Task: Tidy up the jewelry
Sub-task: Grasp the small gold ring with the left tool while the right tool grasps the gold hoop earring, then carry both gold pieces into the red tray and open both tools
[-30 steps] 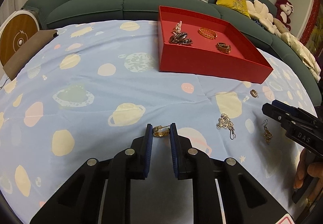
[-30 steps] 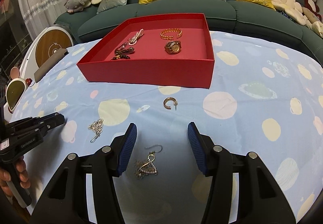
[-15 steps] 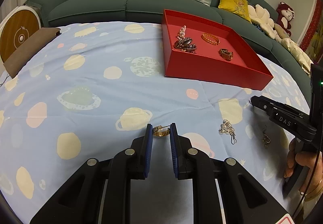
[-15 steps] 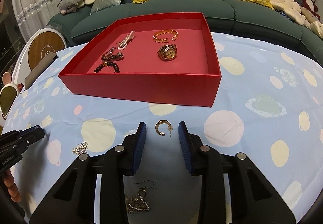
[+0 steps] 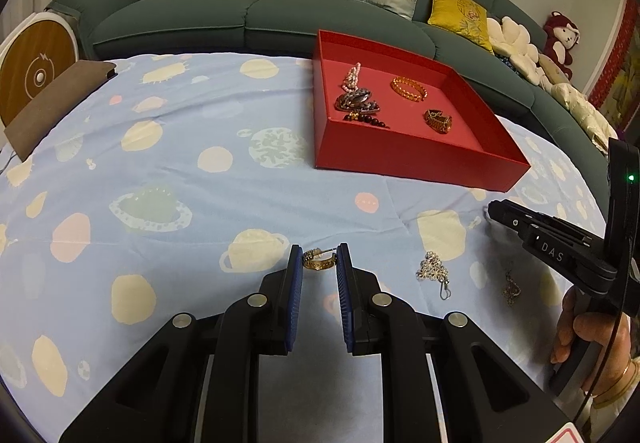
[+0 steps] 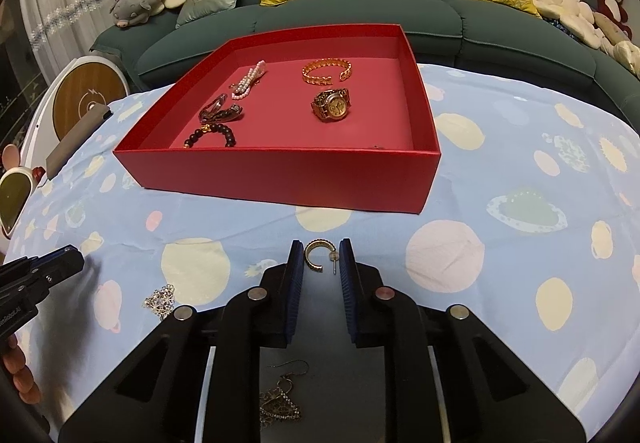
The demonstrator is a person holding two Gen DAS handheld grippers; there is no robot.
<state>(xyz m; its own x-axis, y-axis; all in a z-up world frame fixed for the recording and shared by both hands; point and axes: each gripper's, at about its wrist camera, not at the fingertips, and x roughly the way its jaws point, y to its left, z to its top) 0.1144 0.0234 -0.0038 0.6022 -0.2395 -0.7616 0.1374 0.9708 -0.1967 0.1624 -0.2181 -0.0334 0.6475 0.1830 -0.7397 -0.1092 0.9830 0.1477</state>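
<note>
A red box (image 5: 416,157) (image 6: 280,175) stands on the table and holds a pearl strand (image 6: 249,78), a gold bangle (image 6: 327,70), a gold watch (image 6: 331,105), a dark bead bracelet (image 6: 210,134) and a hair clip (image 6: 219,112). My left gripper (image 5: 319,263) is shut on a gold hoop earring (image 5: 318,261) and holds it above the cloth. My right gripper (image 6: 320,261) has closed around a second gold hoop earring (image 6: 318,255) lying on the cloth in front of the box, its pads at the hoop's sides.
A silver chain piece (image 5: 434,271) (image 6: 160,299) and a dangling earring (image 5: 512,289) (image 6: 280,399) lie on the planet-print cloth (image 5: 160,171). A green sofa with cushions (image 5: 256,11) runs behind. A brown pad (image 5: 52,103) lies at the left edge.
My right gripper moved forward from the dangling earring to the hoop earring near the box and narrowed its jaws around it. My left gripper kept holding its hoop earring.
</note>
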